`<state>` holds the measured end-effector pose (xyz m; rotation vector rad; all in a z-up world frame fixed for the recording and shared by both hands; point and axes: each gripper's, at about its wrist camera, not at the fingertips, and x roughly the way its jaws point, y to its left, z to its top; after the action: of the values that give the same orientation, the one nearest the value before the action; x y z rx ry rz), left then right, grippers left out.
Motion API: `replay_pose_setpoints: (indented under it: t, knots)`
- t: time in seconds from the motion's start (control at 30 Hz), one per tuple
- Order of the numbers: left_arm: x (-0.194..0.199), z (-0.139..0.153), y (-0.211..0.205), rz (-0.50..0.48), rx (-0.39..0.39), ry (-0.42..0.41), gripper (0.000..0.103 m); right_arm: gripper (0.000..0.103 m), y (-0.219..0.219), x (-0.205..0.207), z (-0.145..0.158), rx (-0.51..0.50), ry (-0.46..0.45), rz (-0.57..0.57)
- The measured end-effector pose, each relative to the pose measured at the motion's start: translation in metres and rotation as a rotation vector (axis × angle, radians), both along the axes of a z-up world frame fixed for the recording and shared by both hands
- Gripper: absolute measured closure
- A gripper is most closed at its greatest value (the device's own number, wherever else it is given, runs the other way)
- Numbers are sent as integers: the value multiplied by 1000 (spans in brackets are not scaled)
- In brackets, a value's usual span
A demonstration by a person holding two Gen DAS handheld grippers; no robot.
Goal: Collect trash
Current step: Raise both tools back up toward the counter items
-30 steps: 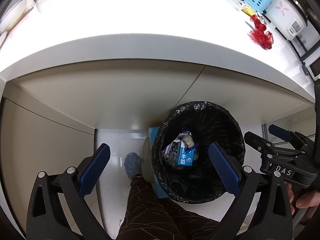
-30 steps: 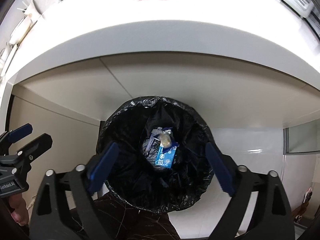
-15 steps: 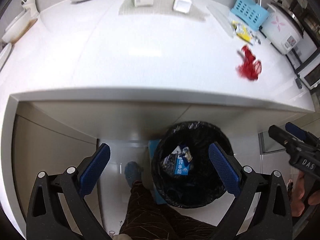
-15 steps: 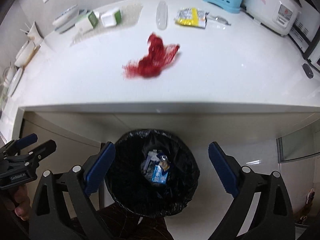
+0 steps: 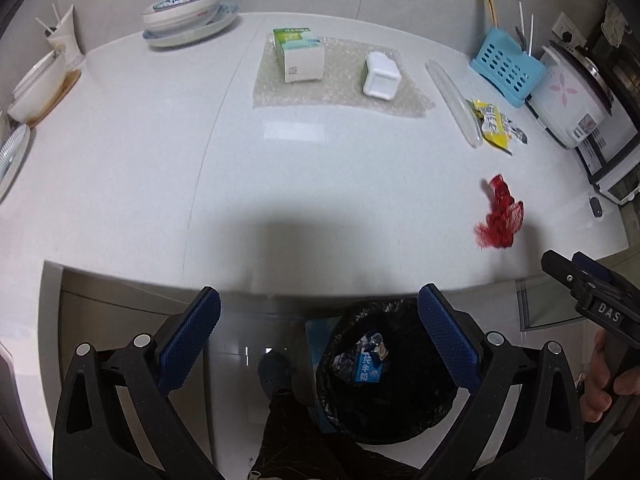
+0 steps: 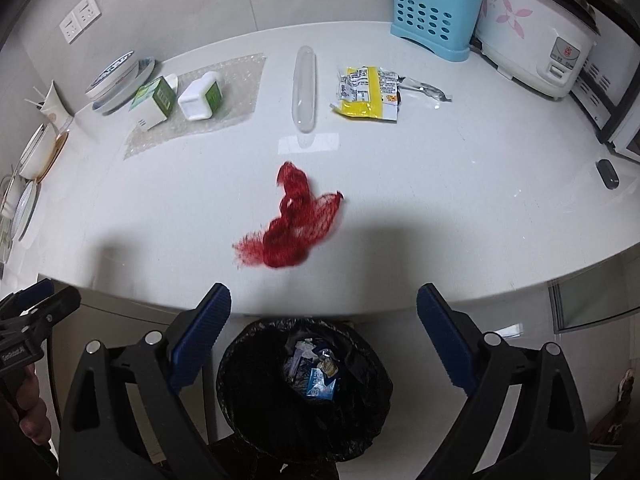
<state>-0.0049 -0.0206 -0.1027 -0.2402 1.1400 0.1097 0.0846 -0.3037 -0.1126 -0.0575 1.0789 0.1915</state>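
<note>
Seen from above by two handheld cameras: a white kitchen counter (image 6: pixel 440 184) with a bin on the floor below its front edge.

Black-lined trash bin (image 6: pixel 304 392) (image 5: pixel 388 372) standing just under the counter edge; inside, a blue and white milk carton (image 6: pixel 320 386) (image 5: pixel 368 370) among crumpled wrappers; deeper contents too dark to make out.

Blue perforated utensil holder (image 6: pixel 434 24) (image 5: pixel 508 68) at the back, holding chopsticks and white sticks, tops cut off in the right view; white rice cooker (image 6: pixel 536 32) beside it.

Stacked bowls and plates (image 5: pixel 184 16) at the back left.

On the counter, trash not yet collected: red mesh net (image 6: pixel 292 220) (image 5: pixel 500 214), slightly blurred, near the front edge, directly ahead of the right gripper (image 6: pixel 322 336); yellow snack wrapper (image 6: pixel 368 94) (image 5: pixel 494 122) farther back; clear plastic tube-shaped case (image 6: pixel 306 90) lying beside it; green and white carton (image 5: pixel 298 54) and a small white box (image 5: pixel 382 76) resting on a sheet of bubble wrap (image 5: pixel 340 92).

Left gripper (image 5: pixel 318 344) held above the floor and bin, blue pads spread wide, holding nothing; right gripper likewise spread wide and empty, framing the bin from above.

Dark trouser leg and a grey shoe (image 5: pixel 274 372) next to the bin; counter edge partly covering the bin rim in both views.
</note>
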Motion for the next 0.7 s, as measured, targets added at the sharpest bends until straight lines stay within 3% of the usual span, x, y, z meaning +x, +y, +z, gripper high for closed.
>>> replay_pose_setpoints:
  t: [0.2,0.47,0.7]
  knots:
    - [28,6,17,6,-9,-2,6,14,14,27,-6,-3,35,-24]
    - [71,8,42,16,-6,-5,6,28,21,54,-22,6,105,-72]
    - [127,21,63,26,-4,-33,6,34,23,66,-28,5,121,-111]
